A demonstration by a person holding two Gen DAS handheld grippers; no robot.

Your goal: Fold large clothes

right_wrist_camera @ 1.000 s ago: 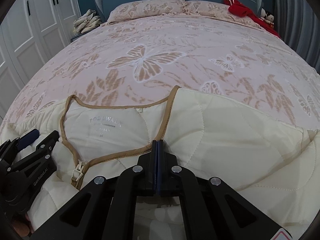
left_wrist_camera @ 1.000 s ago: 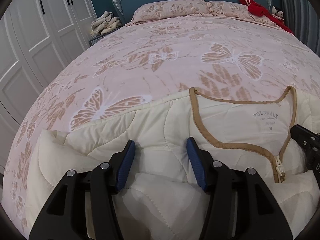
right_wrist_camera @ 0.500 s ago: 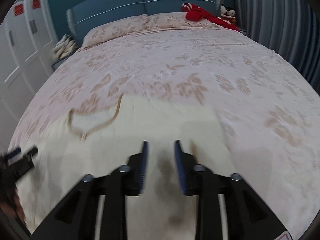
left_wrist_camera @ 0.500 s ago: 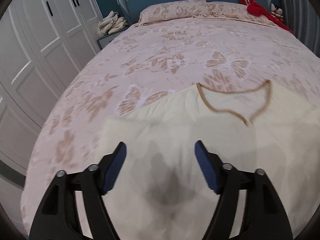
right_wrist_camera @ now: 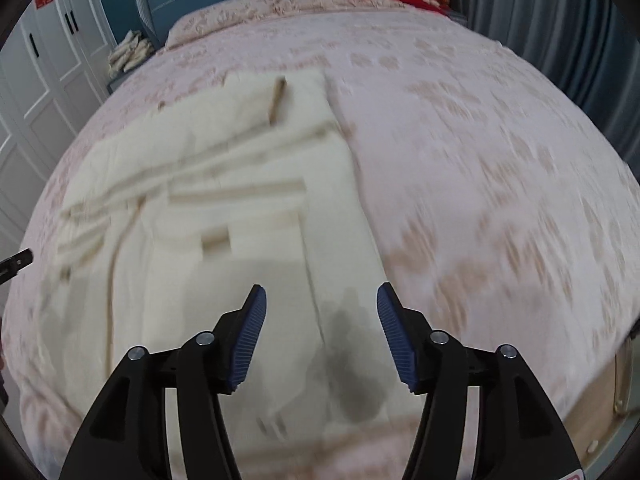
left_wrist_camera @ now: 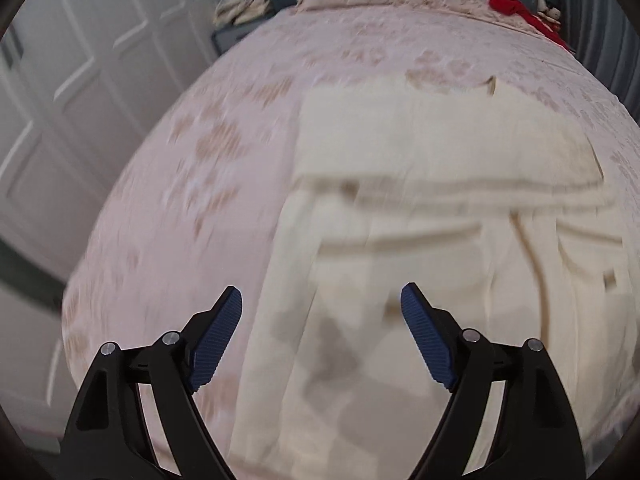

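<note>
You are hovering both grippers — left gripper (left_wrist_camera: 322, 340) and right gripper (right_wrist_camera: 318, 338) spread, their jaws just opening, pinching nothing — above the cream jacket (right_wrist_camera: 224, 216) lying part-folded on the bed (right_wrist_camera: 480, 128), so further folds are probably waiting.

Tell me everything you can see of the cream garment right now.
The cream garment is quilted, padded-looking fabric with tan trim at the neckline, blurred in both views. It lies flat on the pink patterned bedspread, folded into a long panel with layered creases across its middle. Neither gripper touches it; both hang above it, jaws apart and empty.
</note>
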